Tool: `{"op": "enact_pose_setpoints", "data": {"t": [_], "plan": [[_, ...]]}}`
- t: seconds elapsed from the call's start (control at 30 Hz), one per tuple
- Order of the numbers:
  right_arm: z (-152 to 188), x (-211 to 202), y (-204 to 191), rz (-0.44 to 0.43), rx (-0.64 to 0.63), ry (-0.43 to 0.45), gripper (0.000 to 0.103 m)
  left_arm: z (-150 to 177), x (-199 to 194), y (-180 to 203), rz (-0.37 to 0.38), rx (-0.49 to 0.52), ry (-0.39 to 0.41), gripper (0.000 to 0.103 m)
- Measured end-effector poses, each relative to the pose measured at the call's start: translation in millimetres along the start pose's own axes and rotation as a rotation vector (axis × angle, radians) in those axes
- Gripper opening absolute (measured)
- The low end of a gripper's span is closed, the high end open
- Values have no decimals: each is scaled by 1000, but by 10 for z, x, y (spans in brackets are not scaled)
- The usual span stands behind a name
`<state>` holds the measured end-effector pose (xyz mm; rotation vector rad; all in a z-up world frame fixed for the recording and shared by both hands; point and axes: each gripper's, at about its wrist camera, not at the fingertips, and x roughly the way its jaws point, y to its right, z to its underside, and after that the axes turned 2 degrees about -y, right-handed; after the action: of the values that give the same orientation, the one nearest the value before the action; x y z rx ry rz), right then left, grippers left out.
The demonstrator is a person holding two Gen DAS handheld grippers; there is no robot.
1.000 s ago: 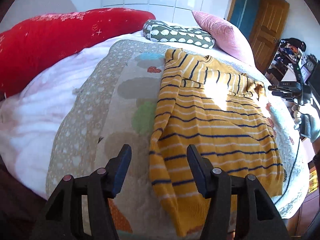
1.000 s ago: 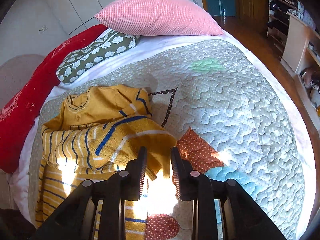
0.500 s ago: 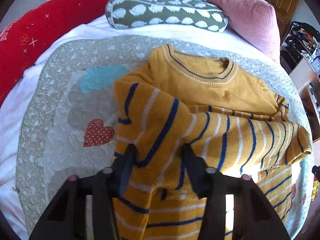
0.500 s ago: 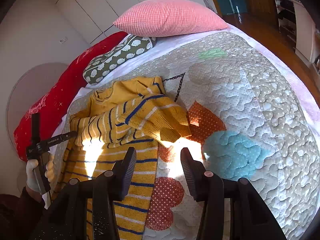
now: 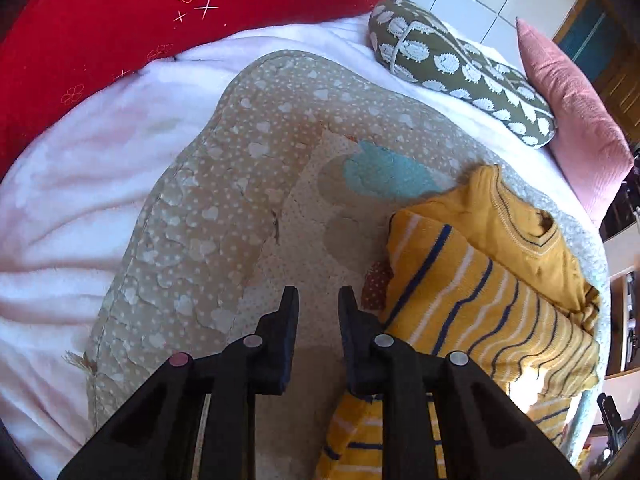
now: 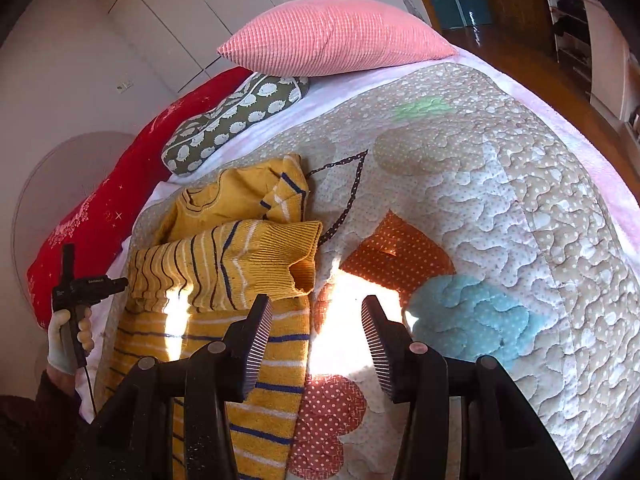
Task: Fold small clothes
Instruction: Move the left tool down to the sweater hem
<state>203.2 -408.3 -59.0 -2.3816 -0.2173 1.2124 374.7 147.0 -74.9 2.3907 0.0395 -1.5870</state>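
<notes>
Three pillows are lining the far side of the bed ahead of you: a long red bolster (image 5: 120, 28), an olive cushion (image 5: 460, 68) printed with white hedgehogs, and a pink ribbed pillow (image 6: 332, 36) leaning over the olive one's end. One patchwork quilt (image 6: 500, 208) is lying over a white blanket (image 5: 80, 184), with coloured patches sewn into it. One yellow striped sweater (image 6: 224, 260) is lying on the quilt, neck towards the pillows, with both sleeves folded across its chest, one cuff gaping open towards the quilt's middle.

You are holding the left gripper (image 5: 318, 308) over bare quilt just beside the sweater's edge; its fingers (image 5: 290, 312) are standing close together with only a narrow gap, they have just been closing, and nothing is lying between them. Part of the sweater's hem is showing under the right-hand finger, though whether it is touching is not clear.

You are holding the right gripper (image 6: 316, 316) with its fingers (image 6: 260, 328) spread apart and pinching nothing. A sunlit strip of quilt is showing between them, and the sweater's side is lying just under the left-hand finger.

From the right wrist view, your gloved left hand (image 6: 68, 340) is gripping its tool's handle at the bed's edge. Nothing is blocking either gripper's way to the sweater.
</notes>
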Motion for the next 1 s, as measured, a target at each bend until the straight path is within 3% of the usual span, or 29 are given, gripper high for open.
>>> {"op": "enact_pose_setpoints", "data": {"t": [0.1, 0.2, 0.33, 0.37, 0.4, 0.5, 0.6, 0.67, 0.7, 0.73, 0.77, 0.83, 0.9, 1.0], "plan": [[-141, 116, -272, 15, -63, 18, 50, 228, -205, 84, 8, 77, 46, 20], [-345, 333, -641, 89, -219, 47, 55, 466, -307, 178, 62, 117, 40, 24], [-483, 900, -821, 120, -271, -88, 55, 747, -365, 279, 71, 166, 37, 24], [-449, 1014, -856, 106, -277, -147, 48, 798, -375, 287, 75, 179, 37, 24], [-392, 1074, -924, 120, -307, -181, 14, 859, -404, 286, 80, 195, 40, 24], [-285, 1023, -1244, 231, -478, -180, 10, 1010, -487, 282, 52, 247, 70, 24], [-427, 820, -1420, 324, -527, -43, 10, 1111, -519, 242, 29, 267, 86, 29], [-536, 754, -1489, 390, -529, 78, 13, 1165, -509, 181, 34, 253, 70, 29], [-566, 778, -1494, 425, -530, 120, 23, 1193, -505, 141, 40, 239, 56, 29], [-583, 852, -1463, 461, -522, 111, 46, 1228, -510, 100, 48, 223, 43, 29], [-611, 956, -1408, 473, -502, 47, 54, 1267, -522, 55, 60, 207, 31, 29], [-570, 1008, -1254, 446, -440, -25, 55, 1374, -566, -14, 78, 188, 11, 32], [-419, 825, -1135, 396, -384, -3, 55, 1492, -612, -48, 94, 179, -5, 44], [-83, 454, -924, 235, -249, -12, 55, 1694, -664, -6, 163, 179, -40, 53]]}}
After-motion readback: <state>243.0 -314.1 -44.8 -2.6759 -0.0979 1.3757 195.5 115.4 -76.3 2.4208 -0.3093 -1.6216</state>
